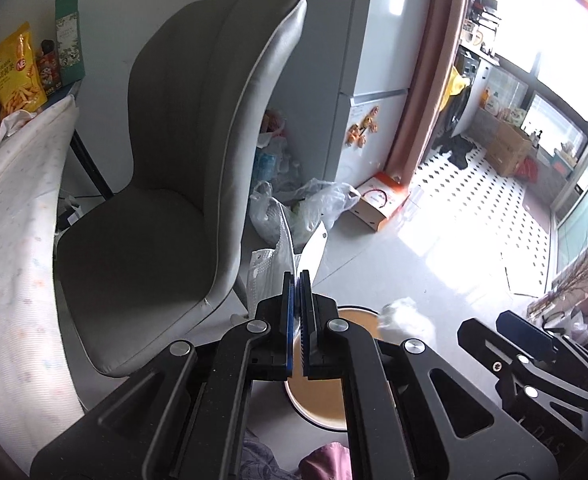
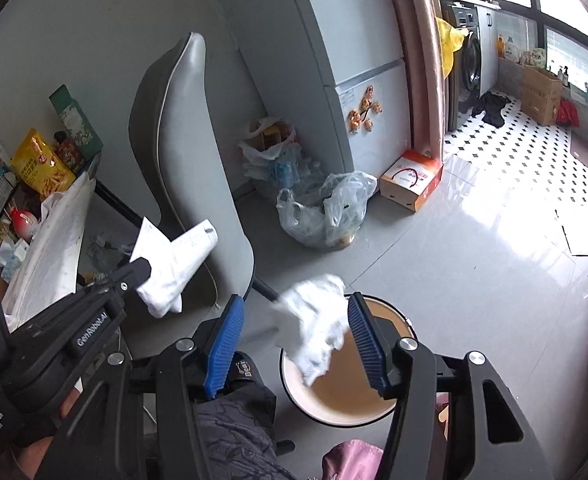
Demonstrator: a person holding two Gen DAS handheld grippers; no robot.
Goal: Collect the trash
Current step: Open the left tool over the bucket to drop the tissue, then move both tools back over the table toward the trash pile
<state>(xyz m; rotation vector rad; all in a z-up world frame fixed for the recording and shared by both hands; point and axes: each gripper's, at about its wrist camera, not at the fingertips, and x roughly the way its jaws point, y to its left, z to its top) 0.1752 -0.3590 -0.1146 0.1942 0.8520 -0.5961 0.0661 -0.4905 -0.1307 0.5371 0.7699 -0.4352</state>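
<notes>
Spread wide, the right tool [image 2: 294, 340] is poised over the bin [image 2: 346, 404], a crumpled tissue [image 2: 314, 328] falling between its fingers toward it. Paper [image 2: 173, 264] is clamped in the left tool [image 2: 143, 270], seemingly kept for dropping next.

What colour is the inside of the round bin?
Tan-orange inside the bin, best seen in the right wrist view.

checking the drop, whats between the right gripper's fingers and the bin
Only the crumpled white tissue, loose between the open right gripper and the round bin; right wrist view.
</notes>
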